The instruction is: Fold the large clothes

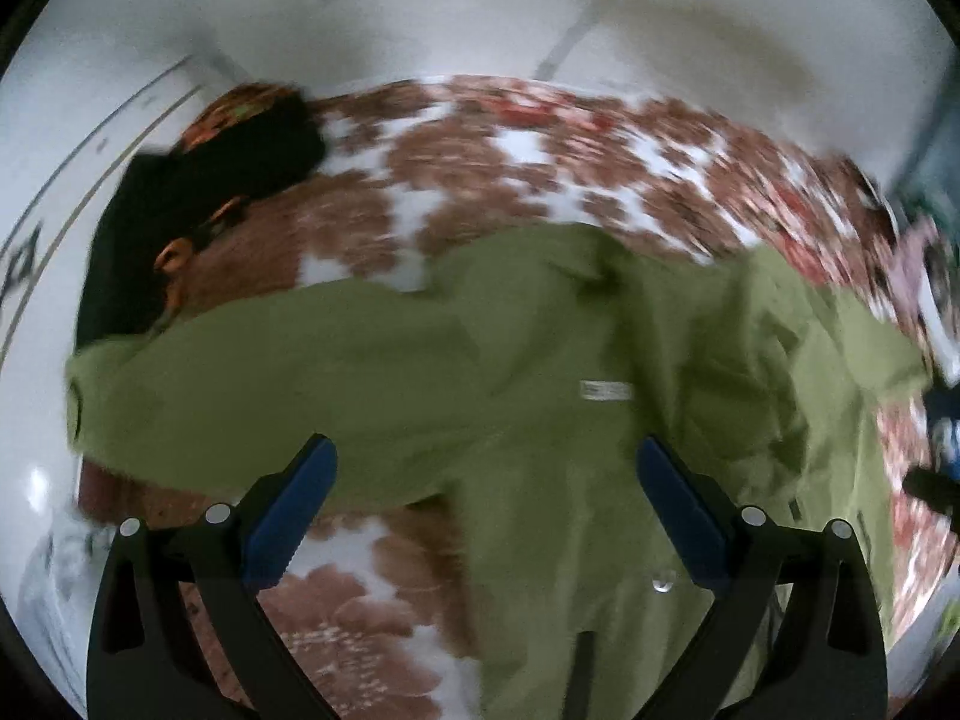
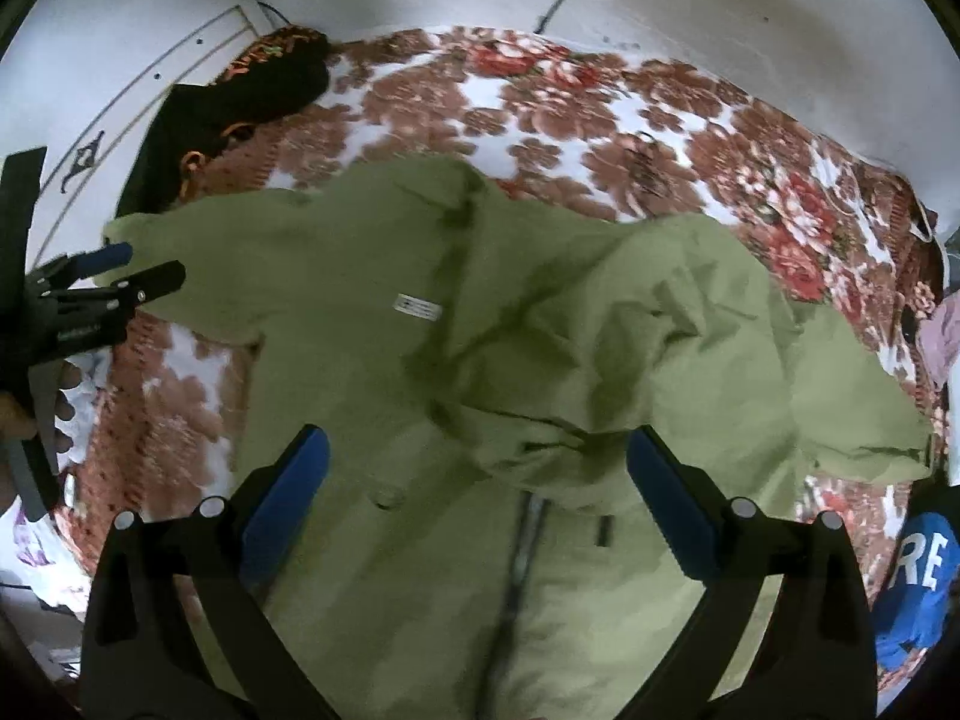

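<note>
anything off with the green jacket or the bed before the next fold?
The green jacket lies spread on the floral bedspread, but its right-hand side is bunched and rumpled rather than flat. Both the left gripper and right gripper hover open, holding nothing. No spill or damage visible.

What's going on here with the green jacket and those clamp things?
A person is holding a two-finger gripper in each hand, getting ready to fold a large olive-green jacket spread on a flowered bedspread. Both the left gripper and the right gripper hang open above the jacket, gripping nothing. One sleeve lies out flat to one side; the other side is rumpled. No fold is visible yet. A dark garment lies at the bed's far corner.
</note>
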A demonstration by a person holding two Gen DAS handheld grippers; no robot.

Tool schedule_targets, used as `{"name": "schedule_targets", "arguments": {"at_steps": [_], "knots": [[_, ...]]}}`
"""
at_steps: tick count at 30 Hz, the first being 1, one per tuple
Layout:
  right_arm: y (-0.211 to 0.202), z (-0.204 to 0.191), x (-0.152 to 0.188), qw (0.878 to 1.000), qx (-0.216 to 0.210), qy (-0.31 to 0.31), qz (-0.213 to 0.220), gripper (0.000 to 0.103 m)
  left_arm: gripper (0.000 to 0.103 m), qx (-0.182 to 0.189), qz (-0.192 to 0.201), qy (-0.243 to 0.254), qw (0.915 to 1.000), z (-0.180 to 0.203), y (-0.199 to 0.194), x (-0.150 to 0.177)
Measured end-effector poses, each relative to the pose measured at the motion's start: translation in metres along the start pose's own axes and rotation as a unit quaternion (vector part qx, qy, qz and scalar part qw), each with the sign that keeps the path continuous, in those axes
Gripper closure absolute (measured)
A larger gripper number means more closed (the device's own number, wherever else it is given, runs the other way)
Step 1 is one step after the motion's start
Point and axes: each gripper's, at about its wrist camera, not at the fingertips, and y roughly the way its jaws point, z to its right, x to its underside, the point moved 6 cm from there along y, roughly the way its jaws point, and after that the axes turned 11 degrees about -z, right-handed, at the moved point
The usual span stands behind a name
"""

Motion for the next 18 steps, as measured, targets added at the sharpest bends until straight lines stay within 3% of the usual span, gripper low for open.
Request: {"name": "schedule_targets", "arguments": {"at_steps": [5,11,15,18], "knots": [[0.003,-0.047,-0.019,1.0,-0.006,-0.018,0.003,0.005,0.005,-0.021,-0.002,-0.088,0.9959,-0.1,-0.001,0.012],[0.019,-0.082,-0.048,1.0,-0.011,-0.021,-0.008,0.005,0.005,-0.046,-0.021,-0.175,0.9833,-0.217,0.024,0.036],[0.037,-0.094,-0.062,0.999,-0.001,-0.022,-0.026,0.005,0.005,-0.059,-0.03,-0.241,0.9684,-0.295,0.049,0.053],[0.051,-0.102,-0.07,0.999,0.005,-0.031,-0.042,0.005,0.005,-0.085,-0.029,-0.296,0.951,-0.357,0.067,0.068]]}}
